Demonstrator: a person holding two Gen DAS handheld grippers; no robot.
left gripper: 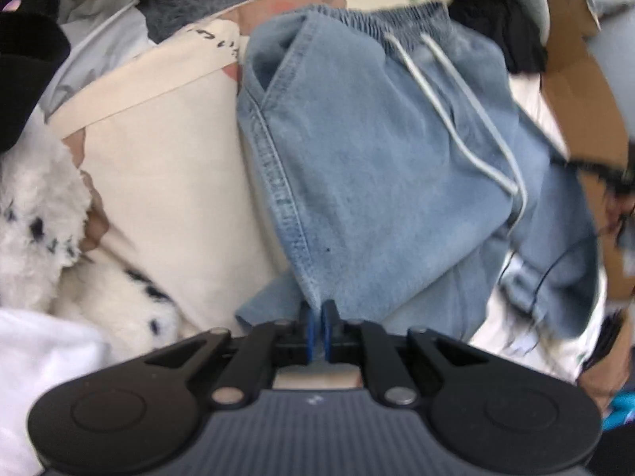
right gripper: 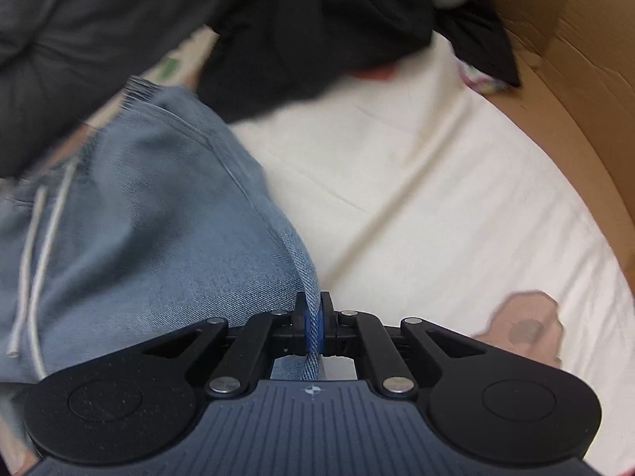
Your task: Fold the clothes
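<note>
Light blue denim pants (left gripper: 377, 150) with an elastic waistband and white drawstrings lie over a cream bedsheet (left gripper: 166, 166). My left gripper (left gripper: 318, 309) is shut on the pants' seamed edge at the near end. In the right wrist view the same denim pants (right gripper: 139, 230) fill the left side, drawstrings hanging at far left. My right gripper (right gripper: 313, 309) is shut on a denim edge that runs between its blue pads. The waistband lies at the far end in both views.
A white fluffy item with dark spots (left gripper: 39, 214) lies at left. Dark garments (right gripper: 309, 39) sit beyond the pants. A cardboard box (right gripper: 575, 91) curves along the right edge. Bare cream sheet (right gripper: 436, 206) spreads right of the pants.
</note>
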